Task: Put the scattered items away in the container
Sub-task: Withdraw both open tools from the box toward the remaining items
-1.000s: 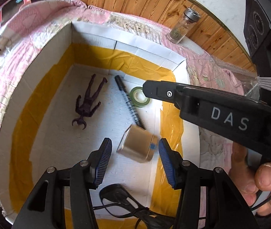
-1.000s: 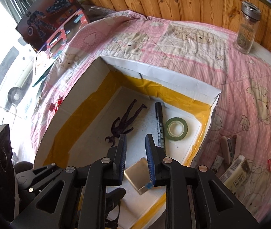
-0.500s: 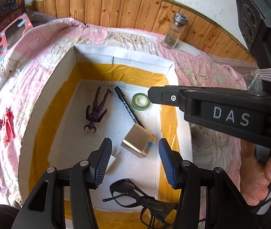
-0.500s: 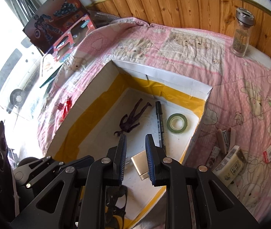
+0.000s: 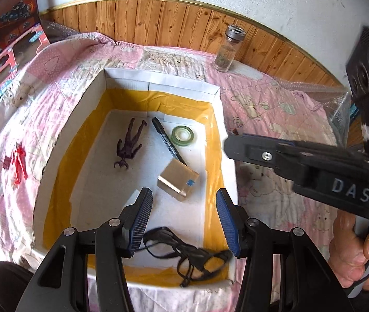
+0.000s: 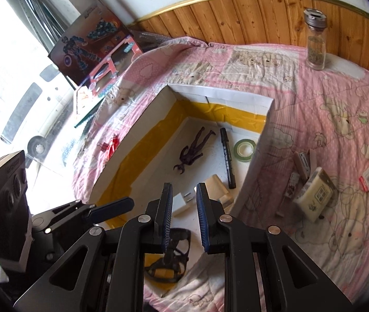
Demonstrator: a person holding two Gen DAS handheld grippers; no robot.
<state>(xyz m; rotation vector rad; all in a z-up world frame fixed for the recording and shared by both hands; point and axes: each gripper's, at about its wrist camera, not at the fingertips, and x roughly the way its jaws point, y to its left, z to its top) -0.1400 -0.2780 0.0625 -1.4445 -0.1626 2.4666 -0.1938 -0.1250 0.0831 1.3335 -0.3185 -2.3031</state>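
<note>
While both grippers hover above it, the white box (image 5: 158, 84) with yellow-taped walls holds a dark figurine (image 5: 130, 144), a marker (image 5: 167, 140), a green tape roll (image 5: 183, 134), a tan block (image 5: 178, 180) and a black cable (image 5: 184, 249). Left gripper (image 5: 183, 215): fingers wide apart, empty. Right gripper (image 6: 183, 217): narrow gap, empty. A stapler (image 6: 304, 162) and packets (image 6: 315, 197) lie on the pink blanket (image 6: 327, 119) beside the box.

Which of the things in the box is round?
The green tape roll, a flat ring by the far right corner, beside the black marker. The others are long or boxy.

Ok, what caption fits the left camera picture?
Open left gripper above the white box holding a marker, tape roll and toy figure.
</note>
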